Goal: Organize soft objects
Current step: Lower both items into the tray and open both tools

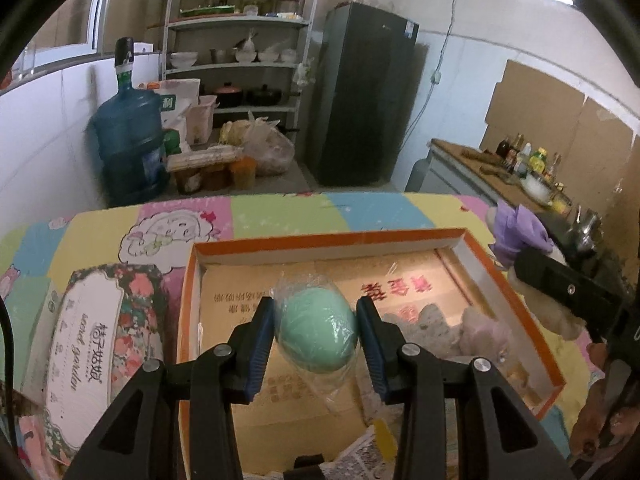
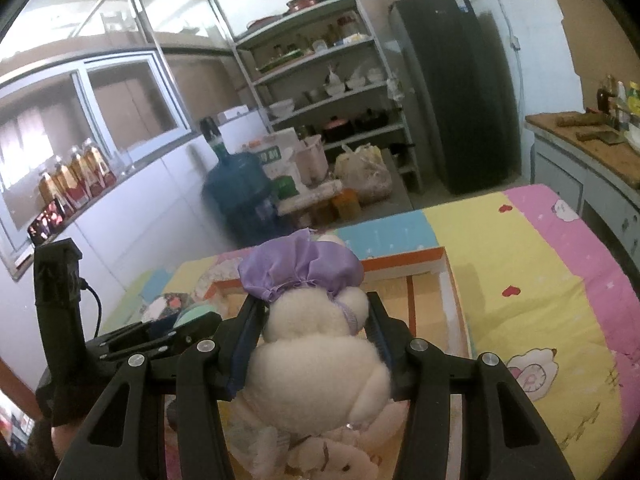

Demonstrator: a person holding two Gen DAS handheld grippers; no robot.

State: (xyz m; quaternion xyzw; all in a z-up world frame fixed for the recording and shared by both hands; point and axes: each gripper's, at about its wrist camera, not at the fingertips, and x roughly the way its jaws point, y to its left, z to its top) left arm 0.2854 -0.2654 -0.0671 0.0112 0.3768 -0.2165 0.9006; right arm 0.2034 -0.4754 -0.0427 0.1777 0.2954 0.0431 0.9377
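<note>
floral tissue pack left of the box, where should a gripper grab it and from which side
Judging from the left wrist view, grip the floral tissue pack across its narrow width near the middle, coming from above. It lies flat on the quilt with its long side running away from the camera, close beside the orange box, so a side approach looks blocked.

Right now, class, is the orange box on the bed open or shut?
Open. The orange box has no lid on it: its cardboard floor and some soft toys inside show from above.
</note>
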